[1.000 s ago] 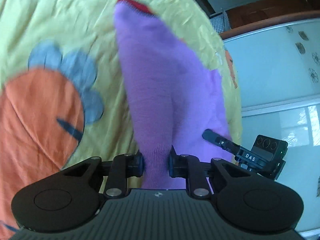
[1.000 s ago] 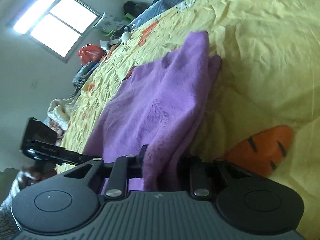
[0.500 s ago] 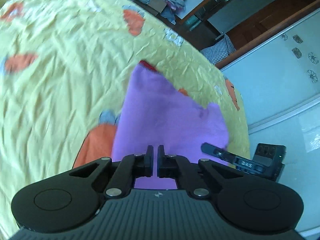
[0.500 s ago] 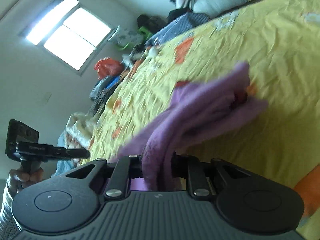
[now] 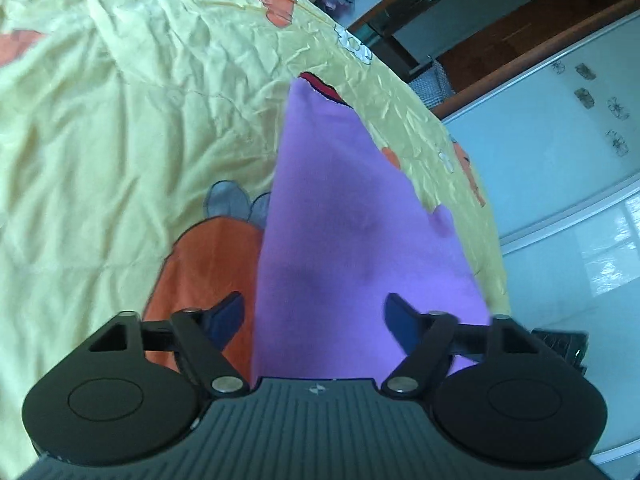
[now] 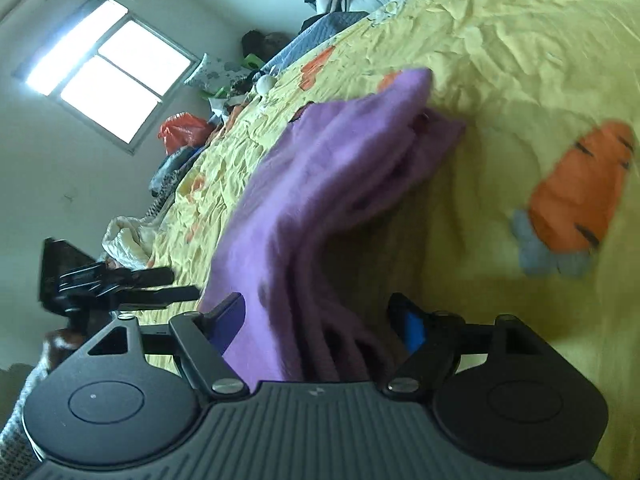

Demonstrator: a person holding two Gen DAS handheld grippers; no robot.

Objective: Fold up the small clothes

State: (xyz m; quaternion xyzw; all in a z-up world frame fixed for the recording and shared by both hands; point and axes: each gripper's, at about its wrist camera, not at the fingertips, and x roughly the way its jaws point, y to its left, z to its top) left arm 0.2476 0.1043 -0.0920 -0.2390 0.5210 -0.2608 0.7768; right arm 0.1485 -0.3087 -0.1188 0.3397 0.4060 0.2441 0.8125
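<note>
Lying lengthwise on the yellow bed sheet (image 5: 120, 160), purple garment (image 5: 344, 220) running straight ahead between the spread fingers of the left tool (image 5: 314, 322). Right tool (image 6: 320, 320) likewise open, straddling the bunched near end, gripping nothing; both equally close.
</note>
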